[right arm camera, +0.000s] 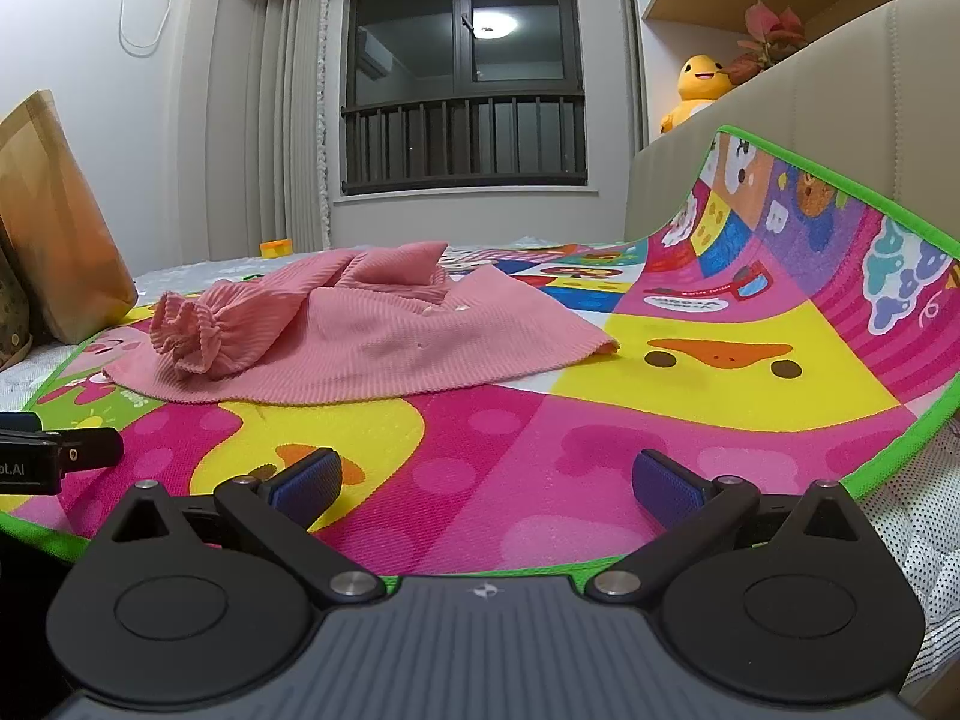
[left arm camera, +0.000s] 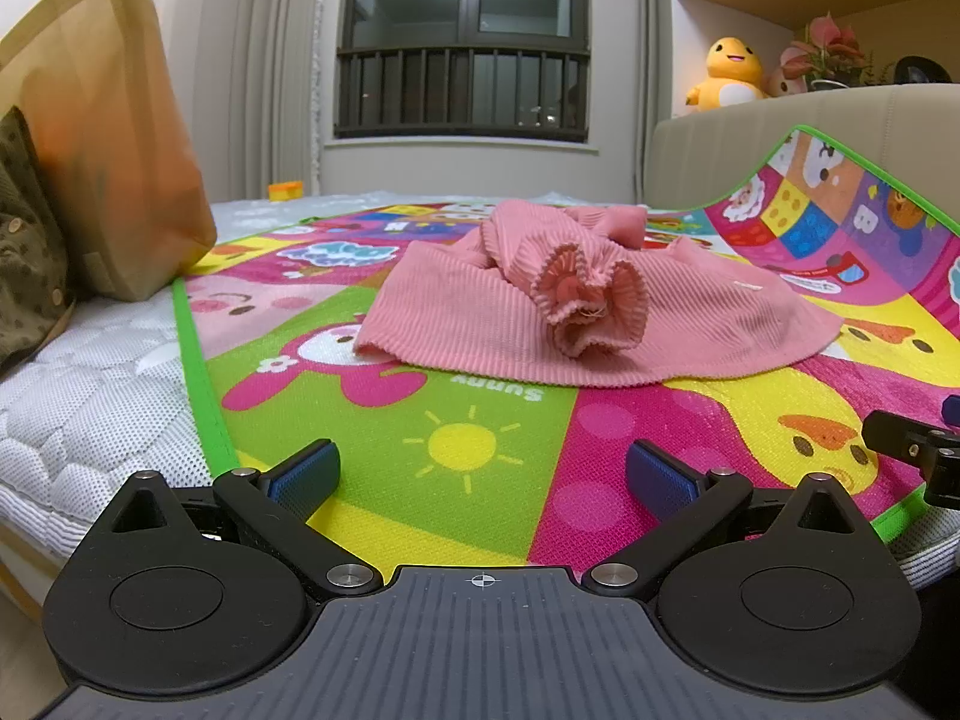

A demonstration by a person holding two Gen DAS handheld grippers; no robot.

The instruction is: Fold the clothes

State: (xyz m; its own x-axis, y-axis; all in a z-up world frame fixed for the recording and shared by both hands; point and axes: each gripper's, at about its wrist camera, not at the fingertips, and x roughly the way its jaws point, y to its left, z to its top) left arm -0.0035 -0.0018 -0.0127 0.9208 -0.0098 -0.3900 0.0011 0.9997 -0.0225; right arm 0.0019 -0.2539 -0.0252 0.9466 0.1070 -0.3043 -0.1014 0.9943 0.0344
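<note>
Currently the pink ribbed garment (left arm camera: 600, 312) is lying crumpled on the play mat (left arm camera: 480, 480), ahead of both tools, its long axis running side to side. From the left gripper (left arm camera: 483, 474) it is sitting straight ahead; from the right gripper (right arm camera: 487, 480) it is lying ahead and to the left. Both grippers are standing wide apart, gripping nothing and touching no fabric. A frilled sleeve cuff (left arm camera: 591, 309) is resting on top, facing the left gripper, which appears the nearer.

Left claw (left arm camera: 483, 471): fingers spread wide, nothing between them, held low and level. Right claw (right arm camera: 487, 480): same, spread wide, empty, just beside the left.
</note>
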